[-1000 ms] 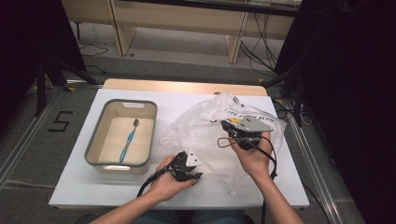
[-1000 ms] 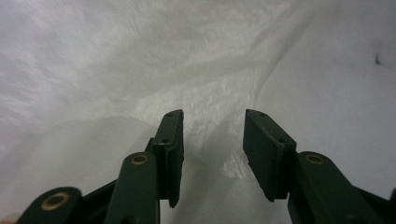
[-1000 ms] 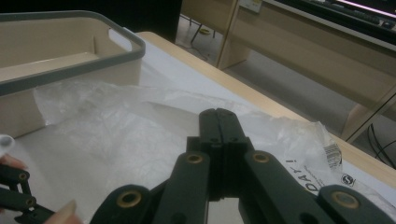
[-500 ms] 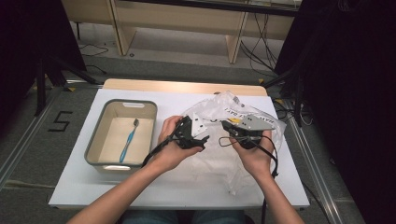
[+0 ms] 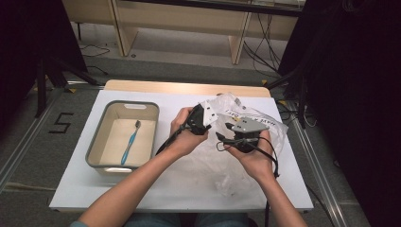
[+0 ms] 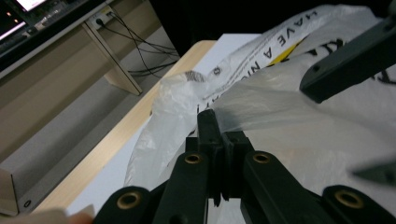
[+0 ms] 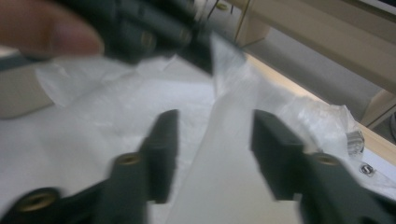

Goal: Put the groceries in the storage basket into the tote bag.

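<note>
High view, left to right: a grey tub (image 5: 97, 150) with a blue toothbrush (image 5: 130, 142) lying in it, then the left tool (image 5: 204, 119) clamped on a raised fold of the clear plastic bag (image 5: 265, 124) on the white worktop (image 5: 179, 189). The right tool (image 7: 212, 140) — its jaws just opened — stands apart with film between them, unpressed. The bag's mouth appears to be under opening; next, a second grip opposite the left one is called for. Beyond — grey floor, wooden shelving, cables.
</note>
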The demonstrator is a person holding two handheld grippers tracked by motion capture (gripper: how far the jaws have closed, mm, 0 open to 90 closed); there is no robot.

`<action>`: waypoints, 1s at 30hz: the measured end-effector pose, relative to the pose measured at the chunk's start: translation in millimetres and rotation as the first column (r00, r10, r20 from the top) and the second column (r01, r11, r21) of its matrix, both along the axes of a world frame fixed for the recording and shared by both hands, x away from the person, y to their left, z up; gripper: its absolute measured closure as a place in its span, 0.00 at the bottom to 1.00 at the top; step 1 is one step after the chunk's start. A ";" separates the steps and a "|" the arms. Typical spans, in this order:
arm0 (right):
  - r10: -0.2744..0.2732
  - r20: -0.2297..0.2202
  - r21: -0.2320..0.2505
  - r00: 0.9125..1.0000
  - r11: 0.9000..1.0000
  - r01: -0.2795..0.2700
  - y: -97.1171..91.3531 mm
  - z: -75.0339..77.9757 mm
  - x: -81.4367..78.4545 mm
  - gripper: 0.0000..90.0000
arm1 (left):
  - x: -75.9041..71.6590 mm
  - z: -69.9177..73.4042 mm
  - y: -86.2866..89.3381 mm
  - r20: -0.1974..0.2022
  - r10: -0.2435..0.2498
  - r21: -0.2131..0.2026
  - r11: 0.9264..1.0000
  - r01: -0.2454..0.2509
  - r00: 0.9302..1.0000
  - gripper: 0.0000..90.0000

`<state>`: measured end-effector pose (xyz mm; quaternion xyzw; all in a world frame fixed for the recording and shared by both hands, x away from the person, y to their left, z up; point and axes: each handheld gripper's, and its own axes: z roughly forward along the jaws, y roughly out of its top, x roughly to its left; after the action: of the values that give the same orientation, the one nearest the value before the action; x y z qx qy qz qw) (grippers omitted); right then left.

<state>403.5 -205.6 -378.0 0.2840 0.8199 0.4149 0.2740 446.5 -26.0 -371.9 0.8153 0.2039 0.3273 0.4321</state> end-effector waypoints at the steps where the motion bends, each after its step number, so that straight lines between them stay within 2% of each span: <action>1: -0.005 -0.004 -0.031 1.000 0.999 0.005 2.4 -0.7 0.5 0.43 | -0.3 2.8 0.3 0.006 -0.001 -0.008 1.000 0.001 1.000 0.99; 3: -0.017 0.004 -0.065 1.000 0.998 0.017 6.4 -2.4 1.7 0.38 | -1.7 7.5 1.2 0.018 -0.007 -0.009 1.000 0.007 1.000 0.99; 5: -0.039 0.023 -0.093 0.999 0.995 0.041 8.3 -3.0 4.0 0.39 | -2.7 9.2 1.5 0.023 -0.010 -0.007 1.000 0.010 1.000 0.98; 6: -0.050 0.034 -0.099 0.998 0.994 0.053 8.8 -2.1 5.2 0.47 | -4.1 10.6 2.9 0.028 -0.013 0.009 1.000 0.013 1.000 0.97; 8: -0.063 0.045 -0.072 0.997 0.995 0.067 8.5 0.3 5.2 0.65 | -5.2 10.0 4.4 0.028 -0.017 0.026 1.000 0.016 0.999 0.93; 10: -0.087 0.058 -0.064 0.994 0.994 0.091 7.7 2.9 6.0 0.85 | -6.9 8.8 6.3 0.013 -0.027 0.024 0.999 0.027 1.000 0.87; 11: -0.101 0.058 -0.047 0.993 0.993 0.104 7.6 3.8 6.1 0.92 | -6.9 8.8 6.3 0.013 -0.027 0.024 0.999 0.027 1.000 0.83; 12: -0.108 0.066 -0.040 0.992 0.993 0.111 7.1 4.6 6.4 0.99 | -10.2 8.6 9.3 -0.009 -0.024 0.030 0.999 0.024 1.000 0.76; 14: -0.128 0.076 -0.035 0.989 0.991 0.131 7.3 5.9 6.0 1.00 | -14.7 9.4 14.9 -0.039 -0.017 0.028 0.999 0.018 0.999 0.60; 15: -0.137 0.081 -0.028 0.987 0.990 0.140 7.7 6.3 5.8 1.00 | -14.7 9.4 14.9 -0.039 -0.017 0.028 0.999 0.018 0.999 0.55; 16: -0.146 0.082 -0.030 0.986 0.988 0.149 8.1 6.9 5.4 1.00 | -20.6 10.8 21.9 -0.071 -0.010 0.013 1.000 0.011 0.997 0.49; 17: -0.146 0.082 -0.030 0.986 0.988 0.149 8.1 6.9 5.4 1.00 | -20.6 10.8 21.9 -0.071 -0.010 0.013 1.000 0.011 0.997 0.44; 18: -0.152 0.082 -0.028 0.985 0.987 0.155 8.9 7.1 5.2 1.00 | -25.0 12.5 27.2 -0.083 -0.010 0.001 1.000 0.010 0.996 0.39; 19: -0.152 0.082 -0.028 0.985 0.987 0.155 8.9 7.1 5.2 1.00 | -28.5 13.8 32.0 -0.091 -0.006 -0.005 1.000 0.006 0.996 0.39; 20: -0.157 0.080 -0.023 0.984 0.987 0.160 9.7 7.1 4.7 1.00 | -34.9 15.4 41.2 -0.097 -0.007 0.002 1.000 0.007 0.995 0.33; 21: -0.159 0.080 -0.021 0.984 0.987 0.161 9.8 7.3 4.5 1.00 | -34.9 15.4 41.2 -0.097 -0.007 0.002 1.000 0.007 0.995 0.32; 22: -0.163 0.078 -0.014 0.984 0.986 0.164 10.0 7.5 4.4 1.00 | -41.8 15.9 52.9 -0.118 -0.012 0.002 1.000 0.012 0.993 0.30; 23: -0.162 0.077 -0.015 0.984 0.986 0.164 9.5 7.7 4.5 1.00 | -41.8 15.9 52.9 -0.118 -0.012 0.002 1.000 0.012 0.993 0.29; 24: -0.165 0.076 -0.010 0.983 0.986 0.166 9.3 7.8 4.7 1.00 | -46.9 15.0 65.1 -0.136 -0.003 -0.010 1.000 0.002 0.991 0.28; 25: -0.168 0.075 -0.010 0.983 0.986 0.169 9.2 7.8 4.7 1.00 | -46.9 15.0 65.1 -0.136 -0.003 -0.010 1.000 0.002 0.991 0.27; 26: -0.166 0.075 -0.012 0.983 0.986 0.167 9.0 7.8 4.9 1.00 | -49.5 13.3 77.3 -0.153 0.007 -0.020 1.000 -0.010 0.988 0.26; 28: -0.165 0.077 -0.011 0.983 0.986 0.167 9.5 7.6 4.9 1.00 | -50.4 11.0 88.8 -0.165 0.019 -0.026 0.999 -0.023 0.986 0.26; 29: -0.166 0.076 -0.011 0.983 0.986 0.167 9.7 7.7 4.6 1.00 | -50.4 11.0 88.8 -0.165 0.019 -0.026 0.999 -0.023 0.986 0.26; 30: -0.167 0.075 -0.009 0.983 0.986 0.168 9.7 7.7 4.4 1.00 | -50.8 7.5 99.0 -0.186 0.035 -0.030 0.999 -0.041 0.982 0.26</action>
<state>407.9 -195.9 -370.2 0.3343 0.7856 0.3944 0.3400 395.7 73.1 -364.4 0.8307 0.2640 0.2549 0.4186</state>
